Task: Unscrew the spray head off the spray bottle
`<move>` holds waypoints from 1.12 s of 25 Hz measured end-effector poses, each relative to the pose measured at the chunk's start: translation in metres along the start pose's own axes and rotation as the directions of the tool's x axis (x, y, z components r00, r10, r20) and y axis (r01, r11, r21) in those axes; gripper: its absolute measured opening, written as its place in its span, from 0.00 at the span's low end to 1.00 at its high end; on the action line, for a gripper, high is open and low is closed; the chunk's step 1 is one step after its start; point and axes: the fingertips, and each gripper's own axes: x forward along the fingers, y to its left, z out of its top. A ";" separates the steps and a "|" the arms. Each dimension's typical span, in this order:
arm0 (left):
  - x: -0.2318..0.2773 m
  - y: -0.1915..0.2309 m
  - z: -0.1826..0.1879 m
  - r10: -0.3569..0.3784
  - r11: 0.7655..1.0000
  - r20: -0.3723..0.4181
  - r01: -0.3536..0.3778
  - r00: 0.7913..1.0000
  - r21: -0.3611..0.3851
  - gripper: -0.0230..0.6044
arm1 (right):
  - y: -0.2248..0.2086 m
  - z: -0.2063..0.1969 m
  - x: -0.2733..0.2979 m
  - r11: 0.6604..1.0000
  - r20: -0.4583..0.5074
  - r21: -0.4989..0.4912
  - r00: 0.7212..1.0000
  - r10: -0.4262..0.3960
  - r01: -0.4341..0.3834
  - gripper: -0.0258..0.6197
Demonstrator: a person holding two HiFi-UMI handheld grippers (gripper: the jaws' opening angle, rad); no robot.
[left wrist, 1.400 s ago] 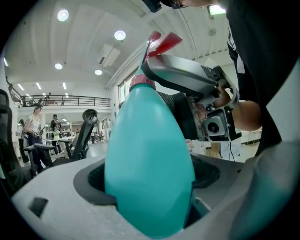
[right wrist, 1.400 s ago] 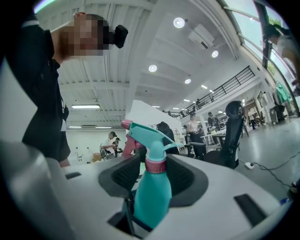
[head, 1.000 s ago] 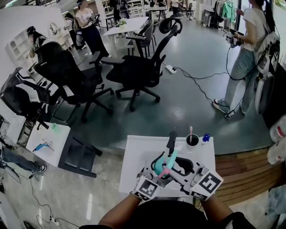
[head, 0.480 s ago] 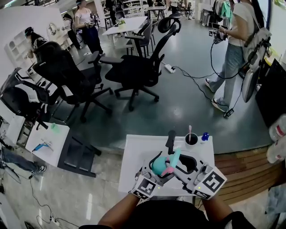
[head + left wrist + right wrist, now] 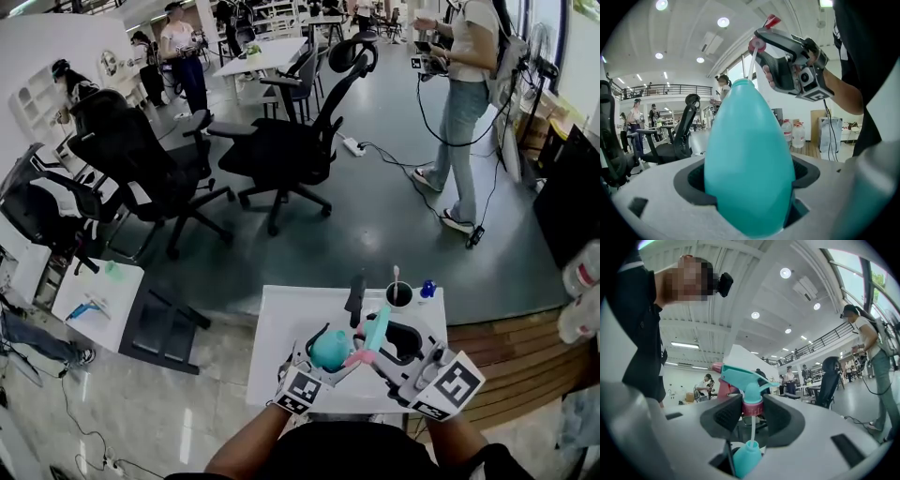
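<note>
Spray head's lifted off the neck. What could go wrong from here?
1. The dip tube reaches into the neck of the bottle; pulling the spray head sideways could snag or bend it.
2. The right gripper pinches only the pink collar, so the head might swivel or slip.

Glossy grey floor (image 5: 394,225) fills the middle. Black office chairs (image 5: 281,141) stand at eleven o'clock, a long white table (image 5: 267,54) at twelve, wooden decking (image 5: 506,347) at four. Round ceiling lights (image 5: 785,273) glow overhead, a white worktable (image 5: 281,328) at six
</note>
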 end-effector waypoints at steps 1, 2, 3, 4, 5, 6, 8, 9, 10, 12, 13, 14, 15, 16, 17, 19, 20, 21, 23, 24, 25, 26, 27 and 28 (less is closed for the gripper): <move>0.000 0.001 -0.004 0.002 1.000 -0.010 -0.002 1.000 -0.003 0.76 | -0.001 0.003 -0.001 1.000 0.006 -0.004 1.000 -0.005 0.005 0.26; 0.000 0.002 -0.010 0.004 1.000 -0.022 -0.004 1.000 -0.009 0.76 | -0.002 0.005 -0.002 1.000 0.012 -0.009 1.000 -0.010 0.010 0.26; 0.001 0.002 -0.018 0.007 1.000 -0.038 -0.007 0.999 -0.020 0.76 | -0.003 0.007 -0.002 1.000 0.017 -0.013 1.000 -0.017 0.017 0.26; 0.001 0.003 -0.027 0.009 0.999 -0.055 -0.011 0.998 -0.032 0.76 | -0.005 0.008 -0.003 1.000 0.020 -0.015 1.000 -0.024 0.024 0.26; 0.001 0.003 -0.034 0.011 0.999 -0.068 -0.014 0.998 -0.041 0.76 | -0.007 0.008 -0.004 0.999 0.022 -0.016 0.999 -0.033 0.033 0.26; 0.001 0.004 -0.038 0.013 0.999 -0.075 -0.016 0.997 -0.045 0.76 | -0.009 0.008 -0.005 0.999 0.022 -0.016 0.999 -0.043 0.043 0.26; 0.000 0.006 -0.044 0.019 0.998 -0.083 -0.024 0.996 -0.055 0.76 | -0.013 0.007 -0.009 0.998 0.019 -0.015 0.998 -0.062 0.063 0.26; 0.000 0.007 -0.046 0.024 0.997 -0.087 -0.030 0.996 -0.064 0.76 | -0.015 0.006 -0.010 0.997 0.018 -0.016 0.997 -0.070 0.071 0.26; -0.001 0.009 -0.048 0.028 0.997 -0.091 -0.035 0.995 -0.074 0.76 | -0.017 0.005 -0.012 0.997 0.016 -0.016 0.997 -0.077 0.077 0.26; -0.002 0.012 -0.050 0.037 0.995 -0.093 -0.045 0.995 -0.090 0.76 | -0.021 0.004 -0.015 0.996 0.013 -0.018 0.996 -0.089 0.090 0.26; -0.003 0.013 -0.051 0.041 0.994 -0.094 -0.050 0.995 -0.095 0.76 | -0.023 0.002 -0.016 0.995 0.010 -0.022 0.995 -0.096 0.097 0.26; -0.004 0.015 -0.051 0.047 0.993 -0.094 -0.056 0.995 -0.101 0.76 | -0.024 0.000 -0.016 0.994 0.005 -0.028 0.994 -0.105 0.105 0.26; -0.005 0.018 -0.051 0.052 0.992 -0.094 -0.062 0.994 -0.109 0.76 | -0.026 -0.004 -0.017 0.993 -0.003 -0.039 0.993 -0.115 0.114 0.26; -0.006 0.020 -0.050 0.058 0.991 -0.092 -0.069 0.994 -0.116 0.76 | -0.028 -0.008 -0.017 0.991 -0.016 -0.051 0.992 -0.125 0.124 0.26; -0.007 0.021 -0.049 0.064 0.990 -0.090 -0.075 0.994 -0.121 0.76 | -0.029 -0.014 -0.018 0.989 -0.030 -0.061 0.991 -0.134 0.132 0.26; -0.009 0.025 -0.046 0.076 0.989 -0.084 -0.086 0.994 -0.119 0.76 | -0.032 -0.026 -0.019 0.987 -0.058 -0.066 0.987 -0.147 0.144 0.26; -0.010 0.027 -0.043 0.084 0.989 -0.079 -0.093 0.993 -0.114 0.76 | -0.034 -0.032 -0.020 0.987 -0.070 -0.066 0.986 -0.153 0.149 0.26; -0.011 0.030 -0.039 0.095 0.989 -0.072 -0.102 0.993 -0.104 0.76 | -0.035 -0.038 -0.020 0.986 -0.081 -0.066 0.984 -0.159 0.154 0.26; -0.015 0.035 -0.027 0.121 0.989 -0.048 -0.125 0.991 -0.082 0.76 | -0.038 -0.047 -0.021 0.984 -0.100 -0.065 0.980 -0.170 0.164 0.26; -0.017 0.038 -0.019 0.134 0.988 -0.032 -0.136 0.990 -0.074 0.76 | -0.040 -0.051 -0.022 0.984 -0.107 -0.064 0.979 -0.175 0.168 0.26; -0.020 0.041 -0.011 0.145 0.987 -0.017 -0.146 0.989 -0.068 0.76 | -0.042 -0.054 -0.022 0.983 -0.115 -0.063 0.977 -0.180 0.174 0.26; -0.022 0.044 -0.003 0.154 0.986 -0.003 -0.154 0.988 -0.064 0.76 | -0.043 -0.057 -0.023 0.982 -0.122 -0.063 0.975 -0.186 0.179 0.26; -0.025 0.046 0.005 0.160 0.985 0.008 -0.159 0.987 -0.063 0.76 | -0.043 -0.060 -0.023 0.981 -0.130 -0.066 0.973 -0.192 0.185 0.26; -0.027 0.048 0.012 0.164 0.985 0.018 -0.162 0.986 -0.065 0.76 | -0.043 -0.062 -0.024 0.979 -0.141 -0.073 0.970 -0.200 0.191 0.26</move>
